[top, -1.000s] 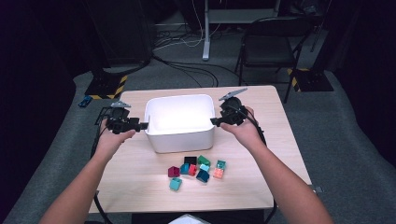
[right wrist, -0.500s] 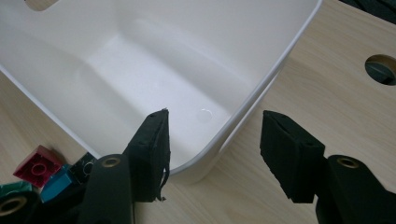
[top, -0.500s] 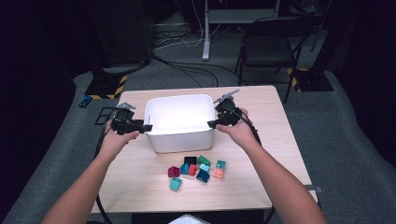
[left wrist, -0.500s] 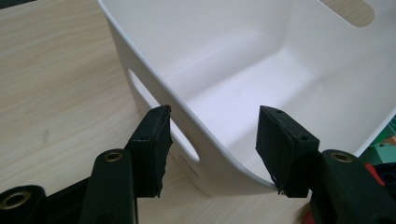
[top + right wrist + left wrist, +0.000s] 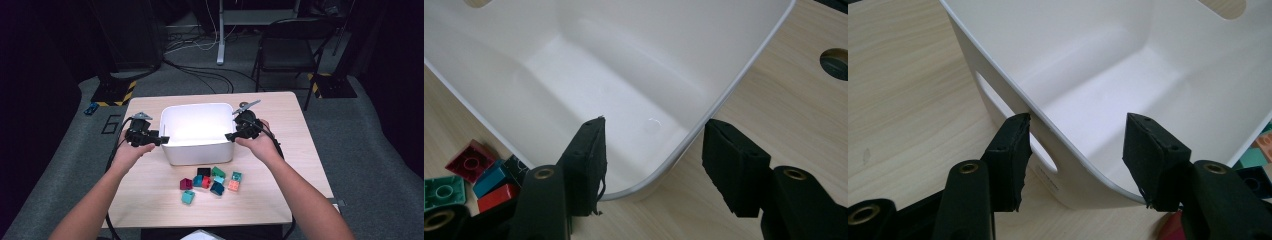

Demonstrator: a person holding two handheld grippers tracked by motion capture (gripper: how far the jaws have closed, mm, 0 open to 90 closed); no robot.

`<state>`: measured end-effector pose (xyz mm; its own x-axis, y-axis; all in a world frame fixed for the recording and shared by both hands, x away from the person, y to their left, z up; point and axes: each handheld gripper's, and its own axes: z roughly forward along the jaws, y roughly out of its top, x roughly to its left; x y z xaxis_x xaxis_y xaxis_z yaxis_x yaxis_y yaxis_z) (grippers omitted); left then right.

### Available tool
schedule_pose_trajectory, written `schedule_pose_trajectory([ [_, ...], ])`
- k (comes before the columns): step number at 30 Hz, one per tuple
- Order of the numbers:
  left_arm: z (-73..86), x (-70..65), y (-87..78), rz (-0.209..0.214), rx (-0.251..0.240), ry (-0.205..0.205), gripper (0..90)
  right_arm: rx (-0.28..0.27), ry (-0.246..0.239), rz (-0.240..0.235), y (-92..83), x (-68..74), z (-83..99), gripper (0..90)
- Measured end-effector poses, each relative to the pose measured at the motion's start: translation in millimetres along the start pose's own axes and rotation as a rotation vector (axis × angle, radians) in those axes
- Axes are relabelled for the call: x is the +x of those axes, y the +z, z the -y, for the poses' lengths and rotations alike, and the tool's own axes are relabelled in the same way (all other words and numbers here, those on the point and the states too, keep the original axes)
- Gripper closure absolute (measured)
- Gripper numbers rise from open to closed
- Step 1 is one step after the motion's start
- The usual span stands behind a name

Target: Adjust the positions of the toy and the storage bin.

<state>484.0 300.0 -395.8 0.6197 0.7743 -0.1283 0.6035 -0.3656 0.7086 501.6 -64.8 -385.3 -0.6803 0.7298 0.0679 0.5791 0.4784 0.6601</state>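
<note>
Your left gripper (image 5: 1075,150) and right gripper (image 5: 654,162) both straddle the white bin's (image 5: 197,150) rim, jaws spread, at nine and three o'clock.

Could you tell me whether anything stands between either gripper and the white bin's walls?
Nothing visible does. The left gripper straddles the white bin at its left wall, one finger outside, one inside; the right gripper straddles the right wall likewise. The blocks lie apart, in front.

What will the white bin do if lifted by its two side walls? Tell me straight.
The white bin looks like thin, smooth plastic, so probably light but slippery between the pads. It holds nothing, so it likely lifts easily. Its walls may flex a little; each gripper straddles one wall, jaws open.
</note>
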Motion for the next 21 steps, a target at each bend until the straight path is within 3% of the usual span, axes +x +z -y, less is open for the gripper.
schedule_pose_trajectory([
  [7, -2.4, -11.7, 3.6, 0.018, 0.002, 0.024, 44.1, -0.008, -0.005, 0.005, -12.4, -3.1, 12.9, 42.4],
  [21, 4.0, -24.9, 2.7, 0.068, -0.026, 0.018, 43.5, -0.023, -0.011, -0.002, -27.4, -5.0, 30.8, 41.9],
])
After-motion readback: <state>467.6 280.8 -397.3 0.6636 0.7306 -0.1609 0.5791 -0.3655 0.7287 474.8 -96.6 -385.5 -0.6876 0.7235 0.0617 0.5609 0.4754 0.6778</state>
